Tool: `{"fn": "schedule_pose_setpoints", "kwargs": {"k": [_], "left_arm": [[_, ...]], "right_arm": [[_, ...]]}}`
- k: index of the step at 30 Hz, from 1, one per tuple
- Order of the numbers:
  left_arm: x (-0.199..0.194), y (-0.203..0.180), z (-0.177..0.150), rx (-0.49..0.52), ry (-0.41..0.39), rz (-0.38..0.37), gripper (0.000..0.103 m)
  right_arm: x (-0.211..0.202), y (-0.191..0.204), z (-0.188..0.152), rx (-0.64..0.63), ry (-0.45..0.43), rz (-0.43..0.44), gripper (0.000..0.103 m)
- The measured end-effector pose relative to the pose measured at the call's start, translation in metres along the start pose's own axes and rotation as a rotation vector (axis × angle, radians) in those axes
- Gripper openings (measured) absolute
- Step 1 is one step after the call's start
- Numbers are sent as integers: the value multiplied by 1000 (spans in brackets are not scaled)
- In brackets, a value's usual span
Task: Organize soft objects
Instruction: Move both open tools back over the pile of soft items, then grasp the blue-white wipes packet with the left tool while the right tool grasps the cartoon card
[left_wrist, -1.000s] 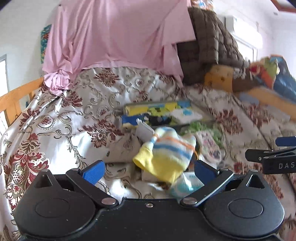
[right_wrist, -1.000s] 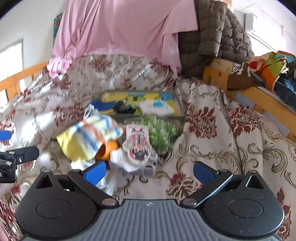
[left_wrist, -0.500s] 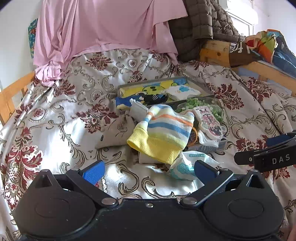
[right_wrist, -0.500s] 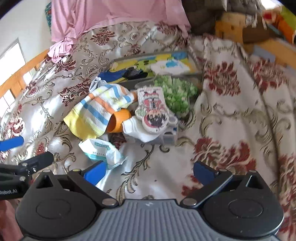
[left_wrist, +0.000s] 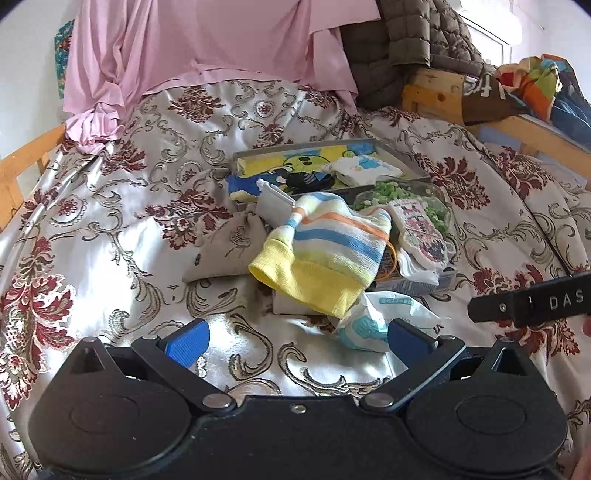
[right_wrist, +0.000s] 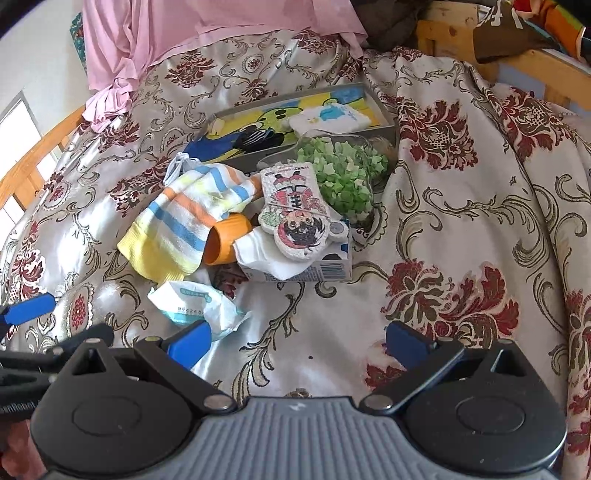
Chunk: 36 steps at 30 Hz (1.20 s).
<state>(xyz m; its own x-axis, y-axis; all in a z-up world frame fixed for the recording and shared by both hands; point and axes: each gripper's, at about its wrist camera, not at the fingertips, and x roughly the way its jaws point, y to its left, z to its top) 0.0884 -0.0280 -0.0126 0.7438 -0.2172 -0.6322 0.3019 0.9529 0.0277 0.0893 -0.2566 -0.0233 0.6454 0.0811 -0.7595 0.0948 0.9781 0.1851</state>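
Got both my claws, left gripper (left_wrist: 297, 338) and right gripper (right_wrist: 297, 338), spread wide and empty, hanging back over the bedspread (right_wrist: 461, 229) so I can scope the pile; the striped hat (left_wrist: 325, 254) sits mid-heap, draped over other stuff.

bright daylight, glare on satin bedspread (left_wrist: 110, 266), fisheye-warped edges.

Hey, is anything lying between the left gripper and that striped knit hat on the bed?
Mostly clear. Bare bedspread lies ahead of the open left gripper up to the striped hat. Only a crumpled white-and-teal packet sits just before the hat's yellow cuff, toward the right finger.
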Motion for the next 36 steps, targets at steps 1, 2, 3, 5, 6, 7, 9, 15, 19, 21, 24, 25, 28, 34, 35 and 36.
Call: {"fn": "schedule_pose_setpoints", "kwargs": {"k": [1,2,3,5,6,7,9,15,19,21,24,25,28,34,35,36], "left_arm": [[1,-1,-1,7,3,-5,102],[3,-4,-1,16,6,-11,102],[5,-5,-2,24,6,-19,102],[11,-11,-3,51,9,-36,102],[14,-14,-4,67,10,-44,102],[17,-18,-5,84,10,-53,102],[24,-24,-5,113,9,-67,102],[54,-39,-5,134,45,-143,102],[66,-48,-7,143,47,-187,102],[71,-56,-8,171,40,-178,102],[79,-65,-11,212,28,-148,97],[81,-67,-12,224,31,-134,93],[86,-66,-13,247,47,-104,80],[86,-55,-9,138,69,-138,72],[85,-54,-8,130,67,-144,71],[84,-54,-8,127,64,-148,71]], "right_arm": [[1,-2,2,0,0,3,103],[2,-4,5,-1,-2,5,103],[4,-5,8,-5,-7,3,103],[7,-8,15,-19,-23,-6,103],[8,-10,17,-23,-33,-5,103],[11,-12,20,-26,-41,0,103],[17,-15,26,-32,-53,23,103],[41,-15,46,-100,-128,63,103],[60,-10,52,-133,-146,55,99],[67,-6,52,-162,-155,40,96],[70,-2,52,-196,-185,29,93],[71,-2,52,-199,-190,31,92],[76,-2,54,-192,-185,40,87],[86,-6,54,-172,-160,65,79],[86,-5,54,-175,-157,65,77],[86,-5,54,-179,-157,66,76]]}}
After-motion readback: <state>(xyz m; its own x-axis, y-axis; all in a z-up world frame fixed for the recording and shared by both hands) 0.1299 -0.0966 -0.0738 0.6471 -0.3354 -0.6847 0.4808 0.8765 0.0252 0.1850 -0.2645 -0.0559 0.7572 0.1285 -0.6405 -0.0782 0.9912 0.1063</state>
